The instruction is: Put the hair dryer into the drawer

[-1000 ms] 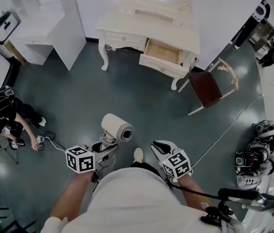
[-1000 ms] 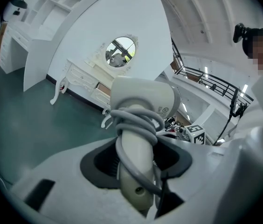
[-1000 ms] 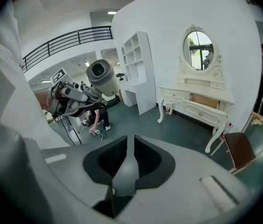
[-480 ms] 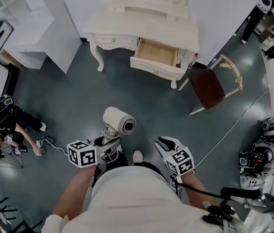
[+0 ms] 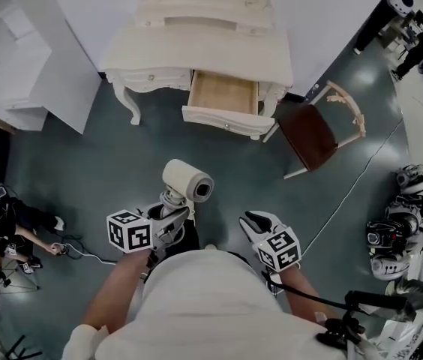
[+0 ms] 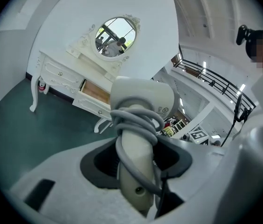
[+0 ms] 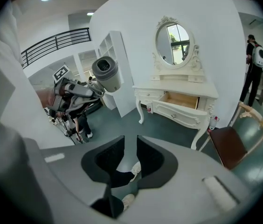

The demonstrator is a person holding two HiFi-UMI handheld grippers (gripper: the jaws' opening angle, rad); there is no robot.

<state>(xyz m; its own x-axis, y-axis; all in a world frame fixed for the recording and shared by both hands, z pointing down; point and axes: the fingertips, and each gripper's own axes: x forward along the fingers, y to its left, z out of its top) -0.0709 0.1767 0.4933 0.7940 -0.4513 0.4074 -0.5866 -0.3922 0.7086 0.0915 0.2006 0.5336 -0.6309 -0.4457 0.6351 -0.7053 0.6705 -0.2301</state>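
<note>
A cream hair dryer (image 5: 187, 182) with its grey cord wound round the handle stands upright in my left gripper (image 5: 169, 217), whose jaws are shut on the handle. In the left gripper view the hair dryer (image 6: 143, 97) fills the centre, with the handle between the pads of the left gripper (image 6: 136, 169). My right gripper (image 5: 255, 222) is open and holds nothing; only floor and the person's shoes show in the gap of the right gripper (image 7: 127, 160). The open wooden drawer (image 5: 223, 96) of the white vanity (image 5: 204, 51) lies ahead across bare floor. The right gripper view also shows the hair dryer (image 7: 106, 73) and the drawer (image 7: 185, 99).
A brown-seated chair (image 5: 313, 133) stands right of the vanity. A white shelf unit (image 5: 39, 58) is at the left. A seated person (image 5: 1, 223) and cables are at the far left, and other equipment (image 5: 391, 235) at the far right. Dark green floor lies in between.
Both grippers have moved forward with me toward the vanity, and the open drawer now sits nearer in the head view. The hair dryer is still in the left gripper.
</note>
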